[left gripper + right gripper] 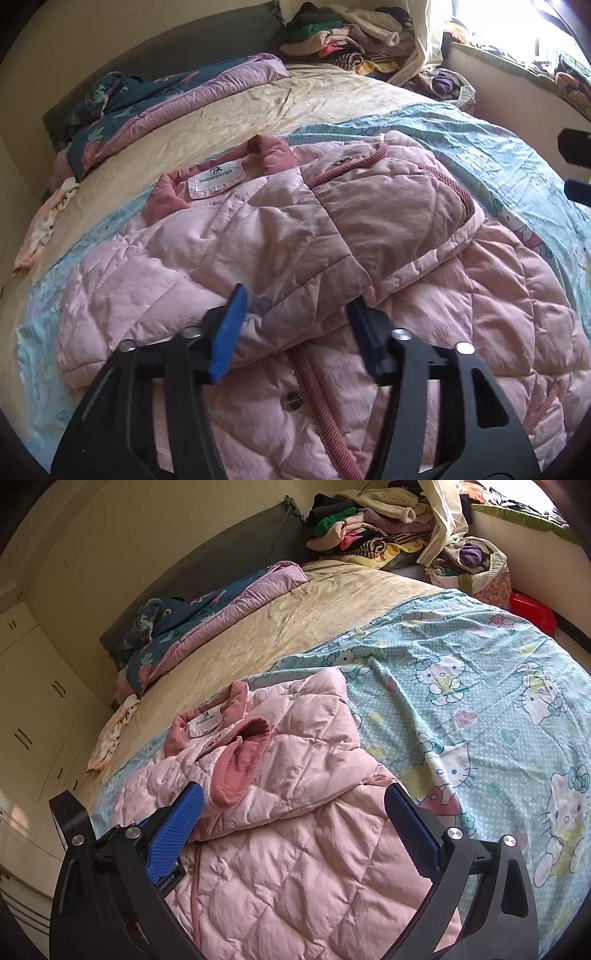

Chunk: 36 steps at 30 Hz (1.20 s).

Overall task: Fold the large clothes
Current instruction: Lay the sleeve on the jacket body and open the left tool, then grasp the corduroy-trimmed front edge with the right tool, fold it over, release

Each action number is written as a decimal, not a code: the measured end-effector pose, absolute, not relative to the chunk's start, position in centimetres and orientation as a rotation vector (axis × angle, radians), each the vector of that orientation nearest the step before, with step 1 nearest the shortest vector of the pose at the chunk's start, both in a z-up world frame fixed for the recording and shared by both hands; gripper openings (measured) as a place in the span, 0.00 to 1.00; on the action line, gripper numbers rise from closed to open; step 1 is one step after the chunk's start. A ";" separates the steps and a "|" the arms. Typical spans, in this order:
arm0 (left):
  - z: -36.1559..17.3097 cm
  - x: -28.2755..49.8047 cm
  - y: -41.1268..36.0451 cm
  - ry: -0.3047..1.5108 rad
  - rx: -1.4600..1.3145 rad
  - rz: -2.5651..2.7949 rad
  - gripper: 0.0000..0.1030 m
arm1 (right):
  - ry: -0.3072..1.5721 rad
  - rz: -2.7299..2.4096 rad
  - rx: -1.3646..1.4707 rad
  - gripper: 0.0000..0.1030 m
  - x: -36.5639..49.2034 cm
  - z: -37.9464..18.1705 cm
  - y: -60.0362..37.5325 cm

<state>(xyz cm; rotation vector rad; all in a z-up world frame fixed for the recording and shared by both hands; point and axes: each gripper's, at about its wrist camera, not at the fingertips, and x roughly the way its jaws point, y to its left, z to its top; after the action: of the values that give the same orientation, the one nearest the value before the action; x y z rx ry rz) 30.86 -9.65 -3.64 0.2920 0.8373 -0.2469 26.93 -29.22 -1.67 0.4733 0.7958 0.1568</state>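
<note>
A pink quilted jacket [295, 240] lies on the bed with its dark pink collar and white label [216, 177] facing away from me. One sleeve is folded across the chest, its ribbed cuff [243, 760] near the collar. My left gripper [295, 328] stands open low over the jacket's middle. A fold of the sleeve lies between its blue pads [229, 332], which do not press on it. My right gripper [293, 816] is open wide over the jacket [295, 867], with the fabric below its jaws. Its tips [576, 166] show at the right edge of the left wrist view.
A turquoise cartoon-cat sheet [480, 701] covers the near half of the bed, a beige sheet [277, 627] the far half. A folded purple and teal quilt [166, 99] lies far left. At the back is a pile of clothes [369, 528]. A small light cloth [44, 221] hangs at the bed's left edge.
</note>
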 end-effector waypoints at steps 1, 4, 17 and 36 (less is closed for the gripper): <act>-3.6 30.6 -9.7 0.839 0.295 -0.264 0.81 | 0.798 0.160 0.474 0.95 27.0 -1.7 -29.1; -3.3 29.7 -9.5 0.831 0.313 -0.300 0.84 | 0.805 0.169 0.472 0.95 27.2 -1.7 -28.5; 0.5 31.4 2.1 0.844 0.064 -0.155 0.91 | 0.908 0.261 0.441 0.95 30.2 -4.1 -22.9; 2.6 31.6 16.5 0.774 -0.216 0.064 0.91 | 0.971 0.280 0.311 0.38 34.1 -7.6 -17.3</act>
<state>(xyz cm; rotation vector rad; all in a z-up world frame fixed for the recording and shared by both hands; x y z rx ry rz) 31.64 16.48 2.59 -0.2165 0.7744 0.0639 34.14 -17.34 -7.60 0.3107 0.9714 0.2797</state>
